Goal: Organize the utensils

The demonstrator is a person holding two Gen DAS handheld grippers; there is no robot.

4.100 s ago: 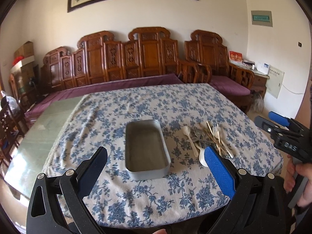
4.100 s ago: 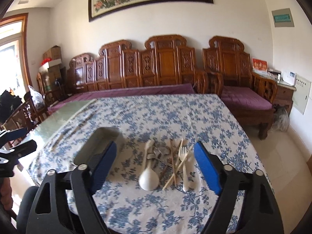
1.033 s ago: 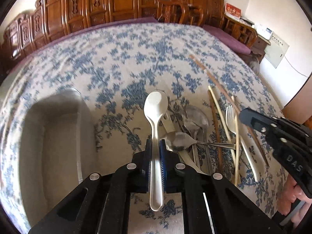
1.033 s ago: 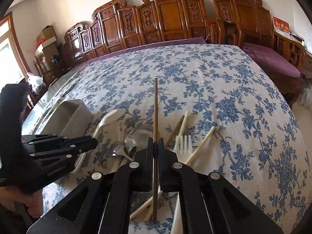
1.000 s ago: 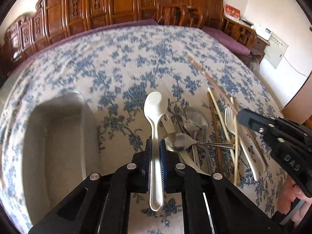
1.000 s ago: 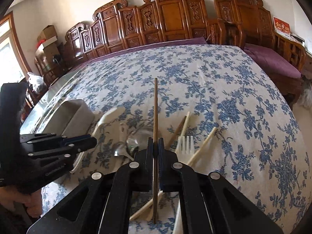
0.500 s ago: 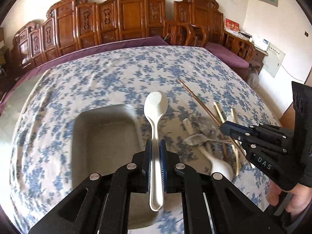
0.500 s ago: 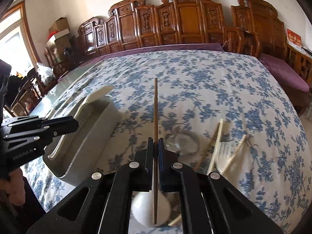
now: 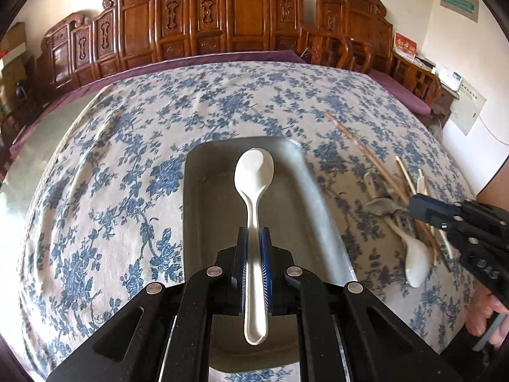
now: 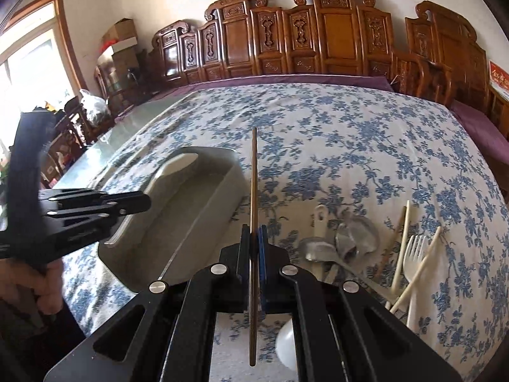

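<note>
My left gripper (image 9: 253,234) is shut on the handle of a white plastic spoon (image 9: 254,172) and holds it above the grey metal tray (image 9: 305,191). My right gripper (image 10: 253,232) is shut on a dark brown chopstick (image 10: 254,172) that points forward, just right of the tray (image 10: 203,200). The left gripper also shows in the right wrist view (image 10: 140,203), the right one in the left wrist view (image 9: 413,205). Loose utensils lie on the cloth: metal spoons (image 10: 321,248), a white fork (image 10: 413,254), pale chopsticks (image 10: 400,248) and a white spoon (image 9: 416,264).
The table wears a blue-flowered cloth (image 9: 127,146). Carved wooden benches (image 9: 222,25) with purple cushions line the far side. Bare glass tabletop (image 10: 133,121) shows left of the cloth. Chairs and boxes (image 10: 121,38) stand at the far left.
My left gripper has carried the white spoon leftwards from the utensil pile to above the tray. My right gripper has lifted the brown chopstick and moved it left towards the tray.
</note>
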